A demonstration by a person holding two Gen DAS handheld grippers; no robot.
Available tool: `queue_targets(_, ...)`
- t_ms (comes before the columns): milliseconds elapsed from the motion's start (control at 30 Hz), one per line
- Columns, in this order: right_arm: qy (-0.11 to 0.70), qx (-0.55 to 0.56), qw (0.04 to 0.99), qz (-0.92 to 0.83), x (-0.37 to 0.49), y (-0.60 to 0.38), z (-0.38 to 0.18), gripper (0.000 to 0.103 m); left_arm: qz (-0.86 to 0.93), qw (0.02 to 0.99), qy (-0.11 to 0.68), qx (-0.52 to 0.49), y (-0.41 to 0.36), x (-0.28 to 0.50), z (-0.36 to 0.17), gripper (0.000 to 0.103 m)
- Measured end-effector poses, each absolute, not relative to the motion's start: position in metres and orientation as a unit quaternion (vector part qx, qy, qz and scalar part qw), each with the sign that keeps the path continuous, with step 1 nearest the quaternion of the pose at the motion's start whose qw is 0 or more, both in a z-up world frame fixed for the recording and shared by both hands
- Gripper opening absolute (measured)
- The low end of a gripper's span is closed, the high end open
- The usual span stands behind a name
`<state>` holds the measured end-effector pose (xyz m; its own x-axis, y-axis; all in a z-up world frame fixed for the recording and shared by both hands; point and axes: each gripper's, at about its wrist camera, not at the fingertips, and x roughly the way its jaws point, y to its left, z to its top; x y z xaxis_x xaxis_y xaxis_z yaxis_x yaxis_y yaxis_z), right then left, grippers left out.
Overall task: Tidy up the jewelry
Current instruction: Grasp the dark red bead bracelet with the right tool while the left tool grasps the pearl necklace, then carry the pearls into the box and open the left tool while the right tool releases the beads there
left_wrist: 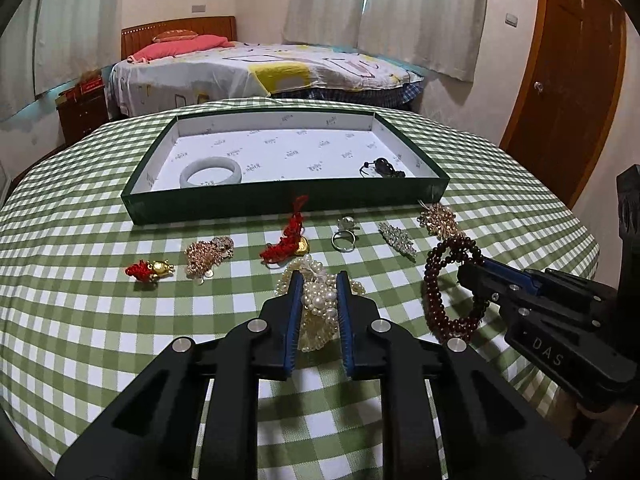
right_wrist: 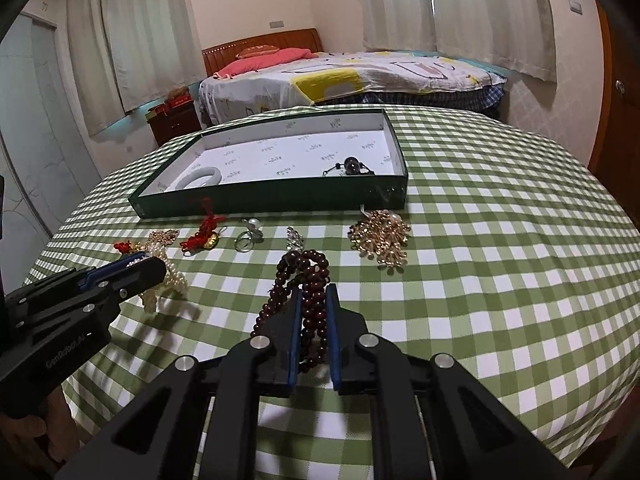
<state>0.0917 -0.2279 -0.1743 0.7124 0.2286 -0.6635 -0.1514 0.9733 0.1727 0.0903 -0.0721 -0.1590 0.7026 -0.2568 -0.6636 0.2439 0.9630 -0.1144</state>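
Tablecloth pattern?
Green and white gingham check on the tablecloth; clearest in the right wrist view.

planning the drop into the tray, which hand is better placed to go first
Probably the right. Both grippers are shut on beads: the left gripper on the pearl strand, the right gripper on the dark bead bracelet. The bracelet already looks partly lifted off the checked cloth; the tray lies ahead.
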Motion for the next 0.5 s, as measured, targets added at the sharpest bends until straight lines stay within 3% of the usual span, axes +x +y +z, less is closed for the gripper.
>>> queue_targets(500,0.332,0.052,0.937,0.102,0.101,-0.227,-0.146,0.012,-0.132,0.936,0.326,-0.019,-0.062,0.102,-0.132,0.017)
